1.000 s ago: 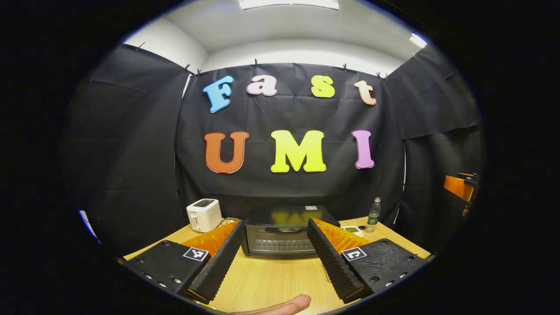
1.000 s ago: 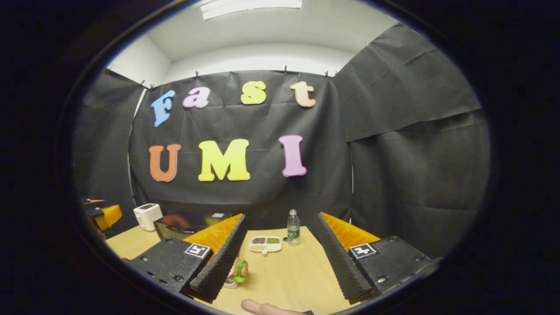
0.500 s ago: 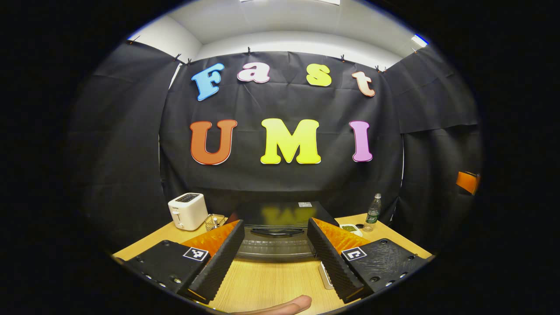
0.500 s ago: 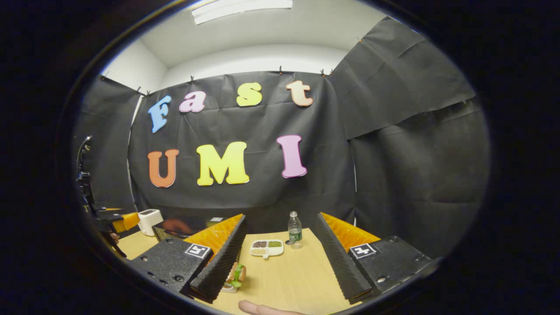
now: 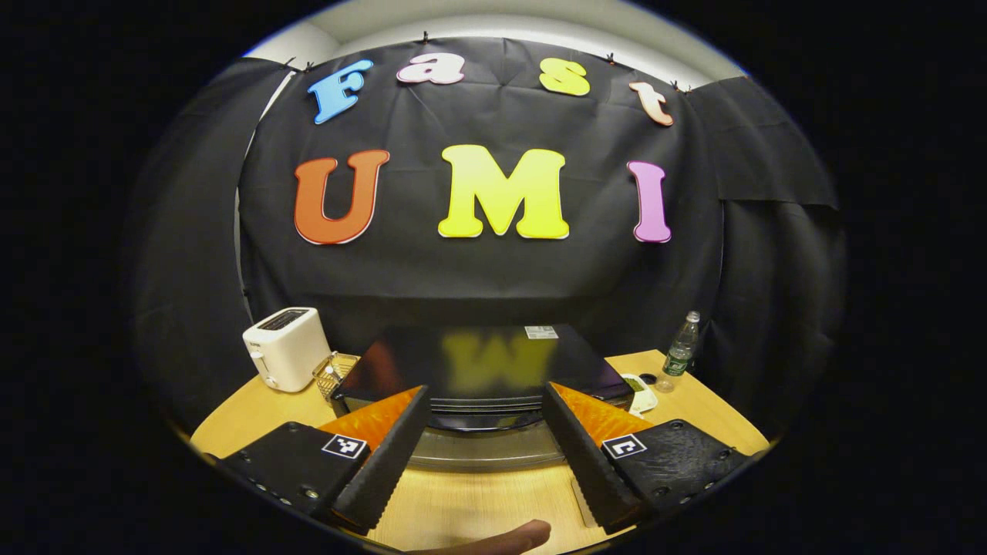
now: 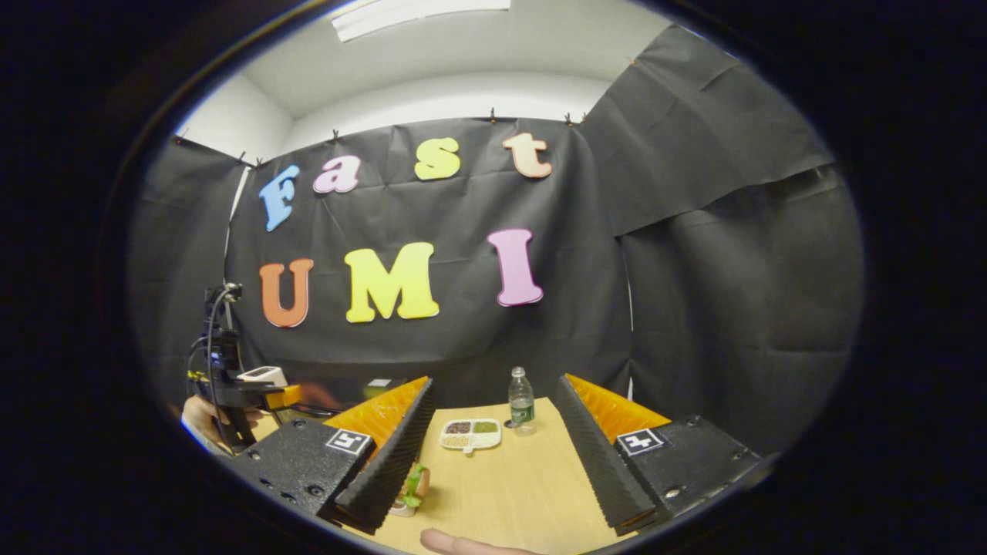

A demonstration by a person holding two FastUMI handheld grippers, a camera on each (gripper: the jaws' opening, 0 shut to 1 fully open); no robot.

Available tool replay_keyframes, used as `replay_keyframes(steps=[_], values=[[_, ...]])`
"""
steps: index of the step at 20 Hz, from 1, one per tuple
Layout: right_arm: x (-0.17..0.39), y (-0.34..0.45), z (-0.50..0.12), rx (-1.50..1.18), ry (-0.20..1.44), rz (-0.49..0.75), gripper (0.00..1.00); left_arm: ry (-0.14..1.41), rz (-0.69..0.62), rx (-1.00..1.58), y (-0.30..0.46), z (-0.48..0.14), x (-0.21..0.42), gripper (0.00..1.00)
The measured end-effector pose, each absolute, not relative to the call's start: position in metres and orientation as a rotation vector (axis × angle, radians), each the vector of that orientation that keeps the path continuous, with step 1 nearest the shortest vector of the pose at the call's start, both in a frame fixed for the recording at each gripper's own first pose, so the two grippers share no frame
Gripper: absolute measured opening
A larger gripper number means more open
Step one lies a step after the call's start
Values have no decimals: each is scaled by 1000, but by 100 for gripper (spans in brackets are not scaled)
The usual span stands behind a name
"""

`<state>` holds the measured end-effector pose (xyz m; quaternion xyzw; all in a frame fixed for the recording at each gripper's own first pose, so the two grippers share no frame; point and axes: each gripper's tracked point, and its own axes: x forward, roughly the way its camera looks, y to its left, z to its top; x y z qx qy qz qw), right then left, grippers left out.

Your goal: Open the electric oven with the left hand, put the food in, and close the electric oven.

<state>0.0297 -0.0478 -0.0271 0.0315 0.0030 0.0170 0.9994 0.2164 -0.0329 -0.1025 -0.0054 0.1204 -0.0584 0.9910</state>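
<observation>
Left gripper [image 5: 484, 432] gapes wide just short of the closed electric oven [image 5: 478, 370], handle dead ahead; closing too high could slip off it. Right gripper [image 6: 493, 455] hangs open, food [image 6: 412, 489] beside its left finger

Table is holding one oven [image 5: 478, 370], one toaster [image 5: 285, 348], one bottle [image 6: 521, 398], one divided tray [image 6: 470, 433], one sandwich [image 6: 412, 487], one wire basket [image 5: 333, 371].
</observation>
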Motion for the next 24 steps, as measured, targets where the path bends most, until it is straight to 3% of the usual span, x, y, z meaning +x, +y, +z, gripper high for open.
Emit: replay_keyframes(steps=[4, 5, 6, 9, 11, 12, 24], values=[[31, -55, -34, 77, 15, 35, 100, 311, -83, 26, -29, -129, 247, 95], [31, -56, -34, 82, 9, 36, 99, 341, -83, 29, -30, -138, 252, 86], [31, -59, -35, 83, 7, 32, 95, 373, -78, 38, -31, -148, 254, 95], [30, -61, -35, 77, 0, 30, 95, 395, -83, 42, -32, -155, 253, 99], [30, -59, -35, 77, 0, 32, 95, 408, -80, 28, -32, -156, 249, 89], [29, -57, -35, 78, 4, 38, 95, 423, -78, 25, -31, -158, 245, 98], [20, -40, -44, 50, 21, 58, 95, 383, -66, 11, -30, -180, 166, 99]])
